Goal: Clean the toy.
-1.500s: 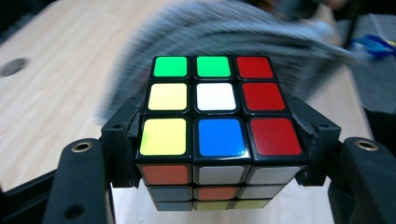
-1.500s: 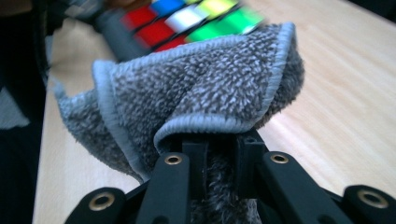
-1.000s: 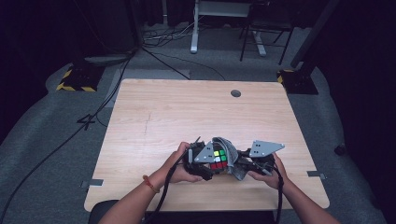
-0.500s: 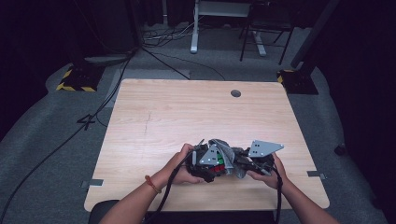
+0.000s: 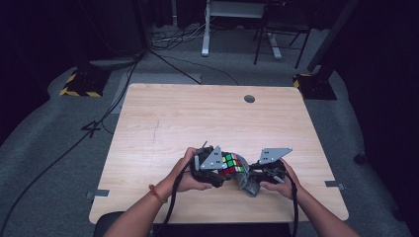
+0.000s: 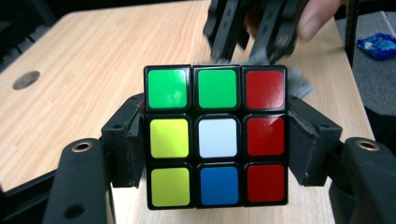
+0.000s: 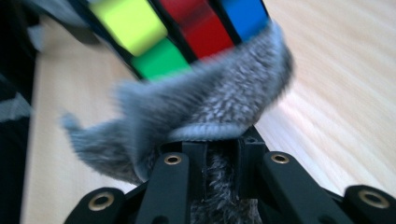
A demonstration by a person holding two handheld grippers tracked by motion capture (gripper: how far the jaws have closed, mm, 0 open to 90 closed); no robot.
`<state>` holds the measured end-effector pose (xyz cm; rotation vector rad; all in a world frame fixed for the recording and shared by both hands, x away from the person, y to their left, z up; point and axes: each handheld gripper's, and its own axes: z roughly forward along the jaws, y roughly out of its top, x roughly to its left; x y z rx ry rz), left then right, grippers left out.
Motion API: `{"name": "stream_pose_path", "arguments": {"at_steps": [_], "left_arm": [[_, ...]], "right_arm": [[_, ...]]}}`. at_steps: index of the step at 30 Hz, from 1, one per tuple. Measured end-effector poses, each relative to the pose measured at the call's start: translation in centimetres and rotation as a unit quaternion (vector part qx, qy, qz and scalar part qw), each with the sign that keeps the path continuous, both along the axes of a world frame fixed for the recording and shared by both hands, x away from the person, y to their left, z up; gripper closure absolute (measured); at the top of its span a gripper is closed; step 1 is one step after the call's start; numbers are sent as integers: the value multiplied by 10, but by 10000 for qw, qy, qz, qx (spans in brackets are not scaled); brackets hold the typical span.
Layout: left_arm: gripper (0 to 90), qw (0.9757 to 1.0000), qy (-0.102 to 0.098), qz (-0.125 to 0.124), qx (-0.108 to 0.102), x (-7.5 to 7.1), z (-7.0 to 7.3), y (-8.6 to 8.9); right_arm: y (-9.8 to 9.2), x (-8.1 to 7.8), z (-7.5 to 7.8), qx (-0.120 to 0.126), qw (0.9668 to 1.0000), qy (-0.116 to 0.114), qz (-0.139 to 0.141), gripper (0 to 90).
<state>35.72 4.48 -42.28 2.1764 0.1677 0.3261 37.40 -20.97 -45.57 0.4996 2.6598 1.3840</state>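
Spanning the foreground, a pale wooden table (image 5: 207, 118) amid dark grey floor (image 5: 59, 148).

The cube (image 6: 217, 136) looks like hard plastic, with shiny, smooth colour squares set in black. The cloth (image 7: 201, 109) is grey, soft and fuzzy. The table (image 5: 188, 118) is pale wood with thin grain lines, smooth and not shiny. The left gripper (image 6: 217, 149) is dull black, with rough grey pads (image 6: 303, 149).
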Motion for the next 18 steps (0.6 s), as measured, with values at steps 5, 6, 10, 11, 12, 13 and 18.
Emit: {"name": "stream_pose_path", "arguments": {"at_steps": [5,6,10,11,12,13,18], "left_arm": [[327,9998,17,127,165,2,-5,-1],[327,9997,41,131,183,3,-6,-1],[326,9992,131,194,322,6,-10,-4],[325,9990,141,201,380,6,-11,-5],[325,9986,112,228,465,6,-13,-6],[325,9979,108,250,583,6,-16,-9],[332,9987,28,140,499,4,-16,-10]], "right_arm": [[-6,-3,8,132,9997,-176,-142,790],[-6,-4,10,147,9995,-230,-157,790],[-4,-8,15,82,9984,-502,-259,791],[-4,-9,15,78,9981,-557,-269,791],[-3,-10,16,89,9980,-573,-255,791],[-3,-11,17,126,9980,-576,-242,791],[-4,-13,20,198,9971,-676,-298,786]]}}
